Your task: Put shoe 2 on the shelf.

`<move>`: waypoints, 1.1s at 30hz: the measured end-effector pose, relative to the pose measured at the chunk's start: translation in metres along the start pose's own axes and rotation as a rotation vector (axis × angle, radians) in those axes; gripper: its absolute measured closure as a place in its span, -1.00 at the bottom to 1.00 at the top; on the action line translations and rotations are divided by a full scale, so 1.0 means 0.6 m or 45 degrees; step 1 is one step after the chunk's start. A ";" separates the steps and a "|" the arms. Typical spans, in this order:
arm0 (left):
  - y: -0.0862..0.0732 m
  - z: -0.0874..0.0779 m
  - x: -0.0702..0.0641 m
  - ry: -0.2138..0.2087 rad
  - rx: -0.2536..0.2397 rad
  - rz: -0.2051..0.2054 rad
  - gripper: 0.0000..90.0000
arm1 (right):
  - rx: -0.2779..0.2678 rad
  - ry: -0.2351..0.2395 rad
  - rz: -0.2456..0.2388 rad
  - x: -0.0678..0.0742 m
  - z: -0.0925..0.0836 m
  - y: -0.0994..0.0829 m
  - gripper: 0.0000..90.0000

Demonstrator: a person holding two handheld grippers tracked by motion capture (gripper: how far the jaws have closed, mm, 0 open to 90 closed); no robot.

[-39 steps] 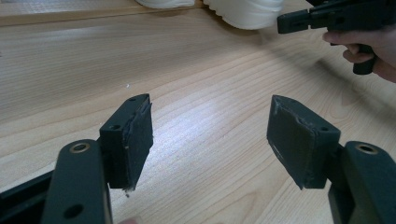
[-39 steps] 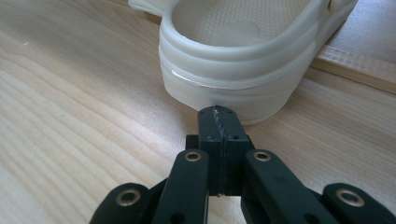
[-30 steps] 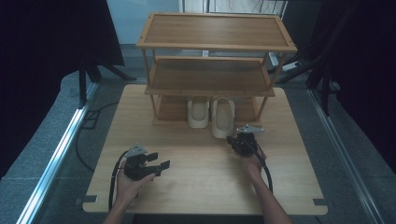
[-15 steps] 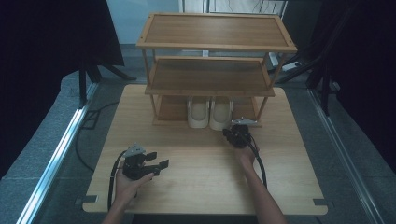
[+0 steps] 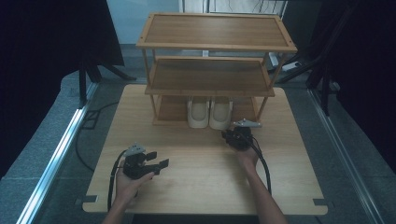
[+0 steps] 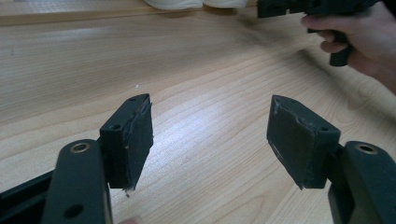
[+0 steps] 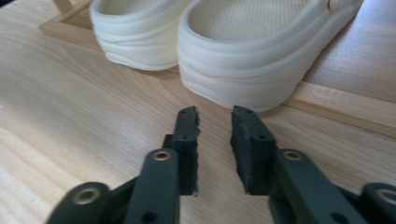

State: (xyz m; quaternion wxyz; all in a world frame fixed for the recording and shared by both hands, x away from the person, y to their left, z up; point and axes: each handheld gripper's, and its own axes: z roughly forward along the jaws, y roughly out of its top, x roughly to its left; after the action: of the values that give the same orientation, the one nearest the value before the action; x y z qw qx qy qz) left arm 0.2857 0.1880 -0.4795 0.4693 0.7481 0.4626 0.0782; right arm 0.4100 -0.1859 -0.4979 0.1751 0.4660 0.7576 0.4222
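Over on your left, the left gripper (image 5: 154,161) sits low above the bare table (image 5: 196,186) with its jaws spread wide and nothing between them, well apart from the action. Moving across, you've got the pair of cream clogs side by side on the bottom shelf of the wooden rack (image 5: 215,49), heels poking out over the front edge: the left clog (image 7: 135,32) first, then the right clog (image 7: 252,60). Your right gripper (image 7: 215,121) is just short of that right clog's heel, jaws part-way apart and just been opening, empty between the pads. These look like moulded foam: light, a bit springy, matte enough not to slip, nothing fragile. I'd say the thick heel rim is your spot, one pad inside the cup, one outside; expect the wall to give a little, so squeeze firmly before you pull it off the shelf.
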 end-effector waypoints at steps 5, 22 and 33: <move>0.002 -0.001 0.001 0.008 -0.003 -0.004 -0.29 | -0.024 0.080 0.014 0.009 -0.019 0.004 0.17; -0.001 -0.003 0.004 0.004 0.000 0.005 -0.29 | -0.092 0.236 -0.052 0.033 -0.094 -0.030 -0.07; -0.003 -0.006 -0.001 -0.001 -0.008 0.032 -0.29 | -0.076 0.218 -0.106 0.035 -0.165 -0.081 -0.07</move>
State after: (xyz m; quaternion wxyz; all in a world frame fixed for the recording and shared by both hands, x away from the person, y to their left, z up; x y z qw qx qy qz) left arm 0.2821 0.1899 -0.4789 0.4708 0.7524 0.4527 0.0852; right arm 0.3073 -0.2254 -0.4764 0.1409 0.3910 0.7755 0.4752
